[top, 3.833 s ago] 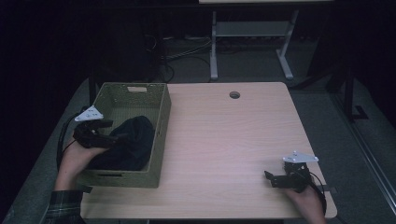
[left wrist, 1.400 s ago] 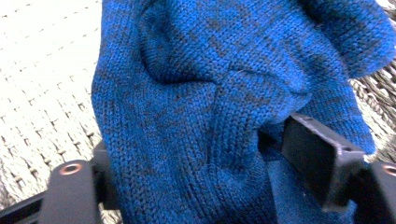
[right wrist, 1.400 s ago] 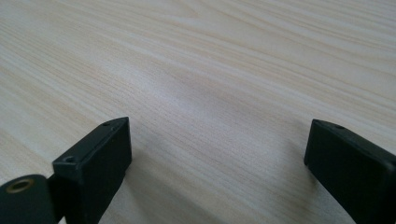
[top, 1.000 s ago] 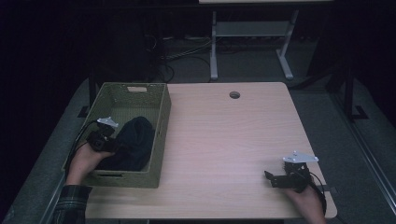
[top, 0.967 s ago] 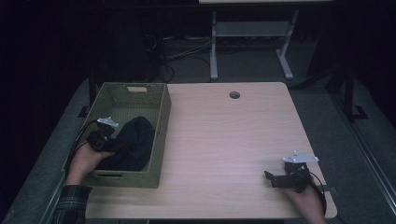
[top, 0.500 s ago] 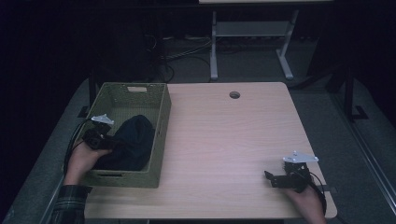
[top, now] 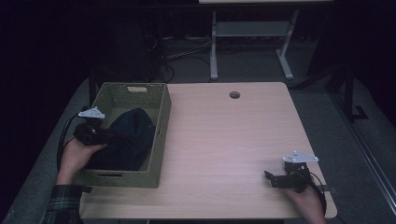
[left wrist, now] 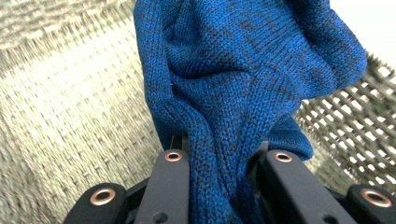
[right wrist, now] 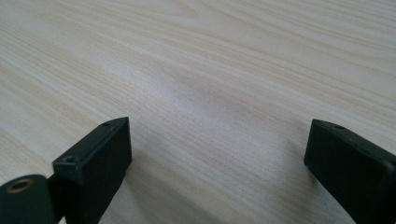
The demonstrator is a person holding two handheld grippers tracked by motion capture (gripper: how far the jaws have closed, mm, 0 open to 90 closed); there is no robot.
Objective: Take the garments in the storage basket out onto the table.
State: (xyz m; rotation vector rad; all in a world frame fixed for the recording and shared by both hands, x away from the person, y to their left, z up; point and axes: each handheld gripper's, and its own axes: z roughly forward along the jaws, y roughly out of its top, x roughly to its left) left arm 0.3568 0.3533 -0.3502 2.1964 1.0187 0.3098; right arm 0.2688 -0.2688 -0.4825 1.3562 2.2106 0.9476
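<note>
A dark blue knitted garment (top: 128,137) lies heaped in a woven olive basket (top: 161,135) on the table's left side. My left gripper (top: 106,137) reaches over the basket's left wall. Its jaws have just been closing and now pinch a fold of the blue knit (left wrist: 243,70), which hangs between them in the left gripper view, with the basket weave (left wrist: 70,116) behind. My left gripper (left wrist: 226,156) is lifted a little with the cloth. Near the table's front right corner my right gripper (top: 267,177) rests open. In the right gripper view nothing lies between the jaws of my right gripper (right wrist: 217,140).
The light wooden table (top: 233,140) has a round cable hole (top: 234,94) near its far edge. Bare tabletop (right wrist: 210,56) lies ahead of the right gripper. A desk frame (top: 215,51) and cables stand on the dark floor beyond.
My left hand has risen and drawn slightly toward the basket's left wall, pulling the garment's edge up with it. The right hand has stayed put.
</note>
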